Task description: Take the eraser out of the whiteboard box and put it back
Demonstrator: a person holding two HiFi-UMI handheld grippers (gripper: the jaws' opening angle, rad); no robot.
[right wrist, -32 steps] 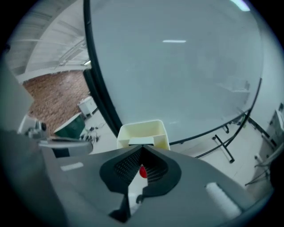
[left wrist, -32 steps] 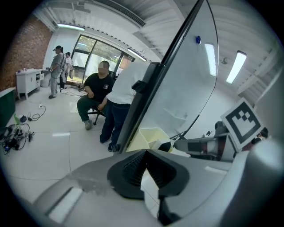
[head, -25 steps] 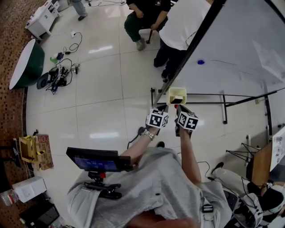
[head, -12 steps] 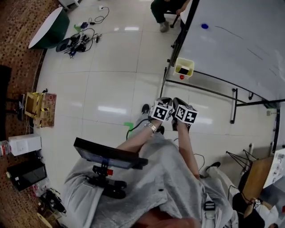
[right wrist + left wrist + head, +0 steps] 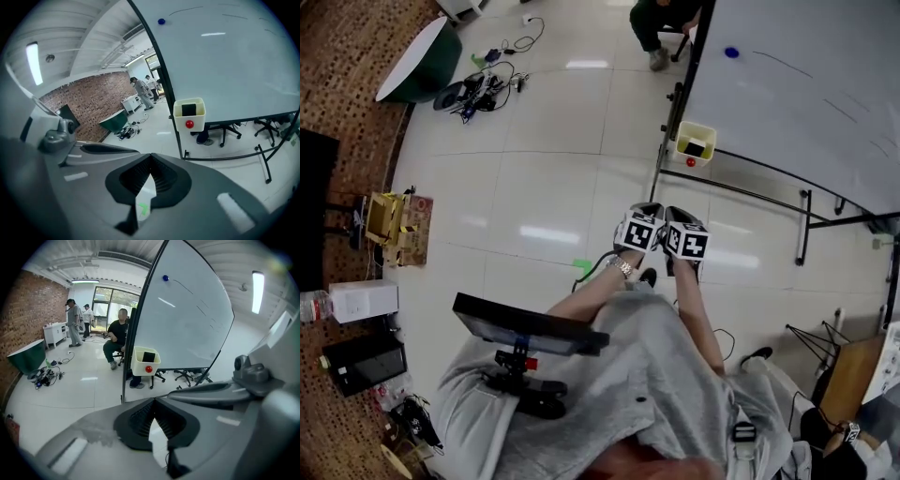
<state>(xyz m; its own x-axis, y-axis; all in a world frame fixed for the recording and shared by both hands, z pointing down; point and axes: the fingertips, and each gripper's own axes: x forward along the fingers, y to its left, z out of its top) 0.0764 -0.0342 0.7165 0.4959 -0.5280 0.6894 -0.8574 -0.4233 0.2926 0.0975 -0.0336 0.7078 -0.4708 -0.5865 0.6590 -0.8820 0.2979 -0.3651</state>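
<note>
While the eraser (image 5: 696, 148) lies untouched in the box (image 5: 701, 161), your left gripper (image 5: 153, 401) and right gripper (image 5: 150, 160) hang closed and empty, well short of it.

I can read no word, number or brand name anywhere. The cubes on my left gripper (image 5: 649, 208) and right gripper (image 5: 673, 212), just below the whiteboard (image 5: 806, 84), carry only black-and-white square patterns, no letters. The whiteboard bears faint pen strokes that form no word. The cardboard box (image 5: 389, 220), far left of the whiteboard, shows too small to read.
</note>
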